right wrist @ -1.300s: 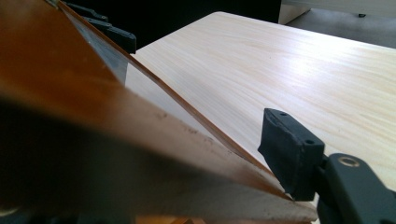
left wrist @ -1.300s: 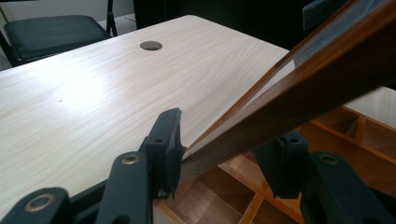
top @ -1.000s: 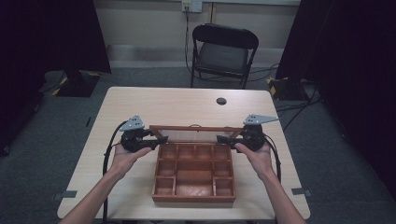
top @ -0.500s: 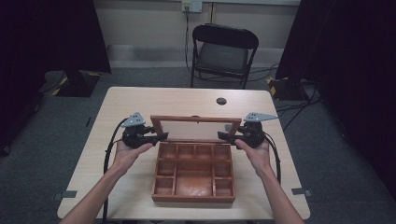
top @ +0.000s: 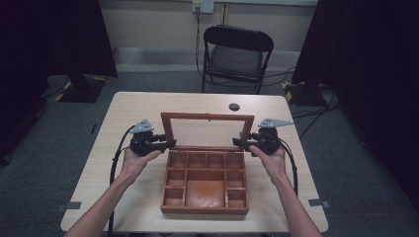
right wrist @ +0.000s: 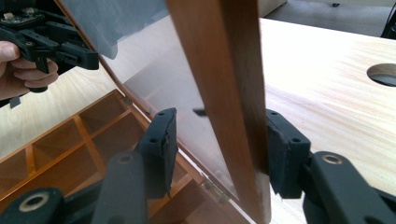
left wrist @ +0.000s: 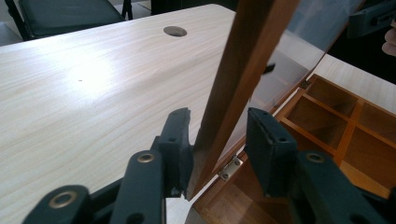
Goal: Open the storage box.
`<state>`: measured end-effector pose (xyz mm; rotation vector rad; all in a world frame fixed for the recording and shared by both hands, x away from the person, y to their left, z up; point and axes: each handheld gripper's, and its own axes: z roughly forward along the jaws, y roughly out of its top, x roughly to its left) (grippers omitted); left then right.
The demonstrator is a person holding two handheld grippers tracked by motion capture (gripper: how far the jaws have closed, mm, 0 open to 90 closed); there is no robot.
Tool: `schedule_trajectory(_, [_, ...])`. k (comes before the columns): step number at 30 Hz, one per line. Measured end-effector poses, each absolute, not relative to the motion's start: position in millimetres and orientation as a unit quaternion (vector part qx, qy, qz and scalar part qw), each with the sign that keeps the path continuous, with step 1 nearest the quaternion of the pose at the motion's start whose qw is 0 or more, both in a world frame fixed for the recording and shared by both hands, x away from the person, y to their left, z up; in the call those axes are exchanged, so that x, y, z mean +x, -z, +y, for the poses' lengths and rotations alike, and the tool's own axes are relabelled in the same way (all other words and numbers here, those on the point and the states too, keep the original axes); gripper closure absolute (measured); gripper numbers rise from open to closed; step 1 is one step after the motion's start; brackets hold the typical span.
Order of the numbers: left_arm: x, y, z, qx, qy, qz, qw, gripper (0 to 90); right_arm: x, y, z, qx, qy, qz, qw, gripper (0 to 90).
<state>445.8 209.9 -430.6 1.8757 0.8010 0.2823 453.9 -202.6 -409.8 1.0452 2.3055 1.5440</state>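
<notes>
— Centre of the high view, see it? The box (top: pixel 205 210) sits open on the table (top: pixel 148 106), and its glazed lid (top: pixel 207 117) stands nearly upright along the box's far edge, long axis running left to right across the frame.

— And the grippers?

— One at each end. The left gripper (top: pixel 170 143) straddles the lid's left side rail and the right gripper (top: pixel 237 143) straddles the right rail, both low down, near the hinges (left wrist: pixel 230 168).

— Clamped on?

— Not that I can see. Both pairs of jaws have just been closing with the rail between them. But in the left gripper view only the pad at frame left touches the wood, and the other stands off. In the right gripper view it's the pad at frame right that touches, with a gap on the pane side. So loose, both of them.

— Which hand is nearer, then?

— Neither; they're matched, so I'd expect the lid to move with both together. It pivots on that back edge, either towards the top of the frame or down over the compartments.

— Room behind it?

— Bare tabletop up to the cable hole (top: pixel 234 106), which looks well apart from the lid. The chair (top: pixel 237 54) is beyond the table's far edge. Coming forward, the hands at the box's sides are what I'd watch.
</notes>
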Motion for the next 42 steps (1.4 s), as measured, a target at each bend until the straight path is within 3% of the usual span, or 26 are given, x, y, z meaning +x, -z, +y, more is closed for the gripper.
schedule_trajectory(24, [459, 436, 210, 0.777, -0.114, 0.345, 0.514, 66.8, 471, 429, -202, 0.367, -0.515, 0.771, 0.077, 54.7])
schedule_trajectory(37, [463, 438, 209, 0.774, -0.109, 0.355, 0.513, 65.5, 475, 433, -197, 0.373, -0.511, 0.768, 0.097, 52.6])
schedule_trajectory(42, [465, 441, 208, 0.771, -0.109, 0.363, 0.512, 63.9, 477, 435, -193, 0.379, -0.509, 0.767, 0.094, 47.1])
